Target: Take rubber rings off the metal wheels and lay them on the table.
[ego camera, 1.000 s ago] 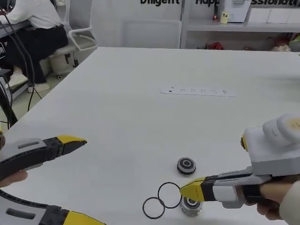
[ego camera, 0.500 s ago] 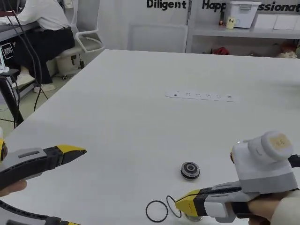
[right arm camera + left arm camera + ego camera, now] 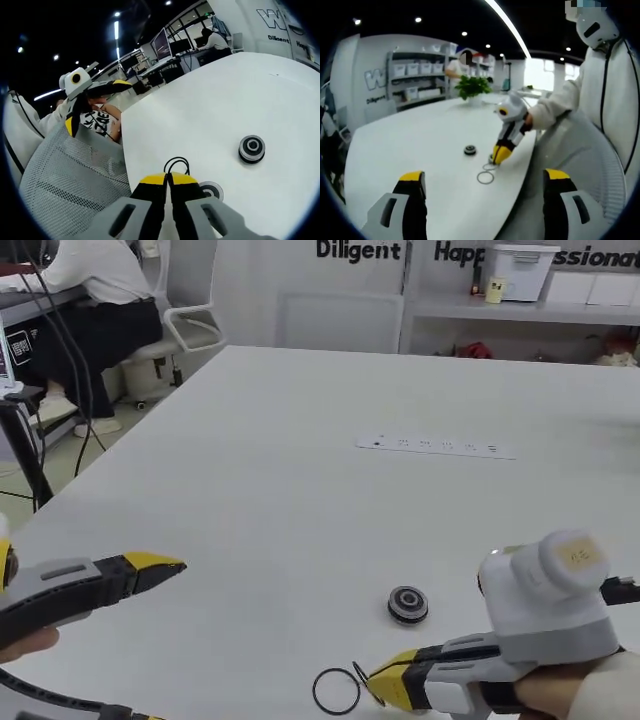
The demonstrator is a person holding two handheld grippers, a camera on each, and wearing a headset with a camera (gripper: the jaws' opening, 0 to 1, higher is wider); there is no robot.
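Both held low: left gripper (image 3: 485, 175) jaws wide apart, right gripper (image 3: 167, 175) tight on rubber ring (image 3: 176, 158).

White table (image 3: 300, 460), seen from the near edge. At the near right, the right gripper (image 3: 385, 681) is held with jaws closed on a held rubber ring (image 3: 369, 680). A loose rubber ring (image 3: 336, 691) lies just left of it, a metal wheel (image 3: 407, 604) just beyond. At the near left, the left gripper (image 3: 160, 640) is held wide open. A power strip (image 3: 435, 447) lies far off.
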